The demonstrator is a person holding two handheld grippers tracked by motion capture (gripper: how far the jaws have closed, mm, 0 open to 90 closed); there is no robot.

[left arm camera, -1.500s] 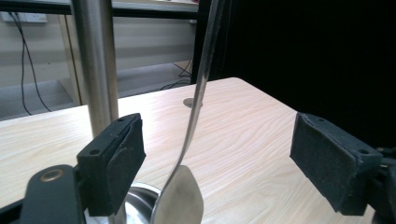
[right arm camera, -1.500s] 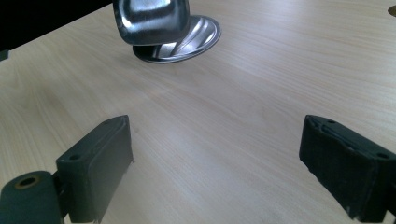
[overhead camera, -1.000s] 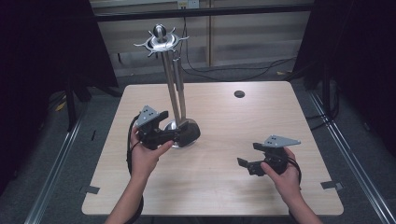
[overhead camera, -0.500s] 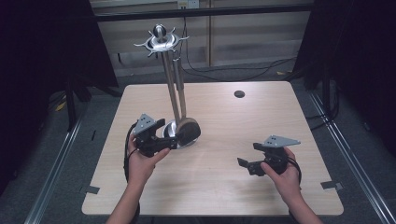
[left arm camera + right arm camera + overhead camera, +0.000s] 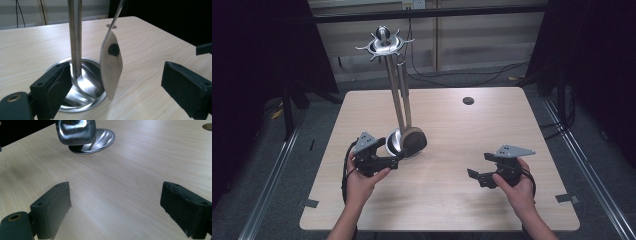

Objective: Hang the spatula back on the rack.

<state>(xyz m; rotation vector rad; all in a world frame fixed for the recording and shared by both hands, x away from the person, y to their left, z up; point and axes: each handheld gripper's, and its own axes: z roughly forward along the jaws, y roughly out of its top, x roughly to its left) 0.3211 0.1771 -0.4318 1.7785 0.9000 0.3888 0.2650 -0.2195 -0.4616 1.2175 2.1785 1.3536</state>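
A steel utensil stand (image 5: 398, 95) is seen standing left of the table's middle, its round dished base (image 5: 86, 87) resting flat on the wood and its single pole (image 5: 75, 37) rising to a hooked crown (image 5: 384, 46) at the far end. One utensil, a metal spatula (image 5: 111, 66), is hung from that crown so that its flat blade dangles just beside the pole, over the right edge of the base; whether the blade tip touches the base cannot be told. The left gripper (image 5: 393, 156) is held at the near-left rim of the base with its jaws spread wide, the pole and blade both lying in the gap between them in the left gripper view. The right gripper (image 5: 475, 176) is held well apart, near the right of the table (image 5: 492, 125), its jaws likewise wide and nothing between them. From here, it is judged that the hanging blade could be knocked into a swing if the jaws were closed off-centre, and that the stand could be tipped or slid if the pole were pushed instead of the blade being caught. Counted: one stand, one spatula, two grippers, one round hole (image 5: 468, 100) in the far tabletop.
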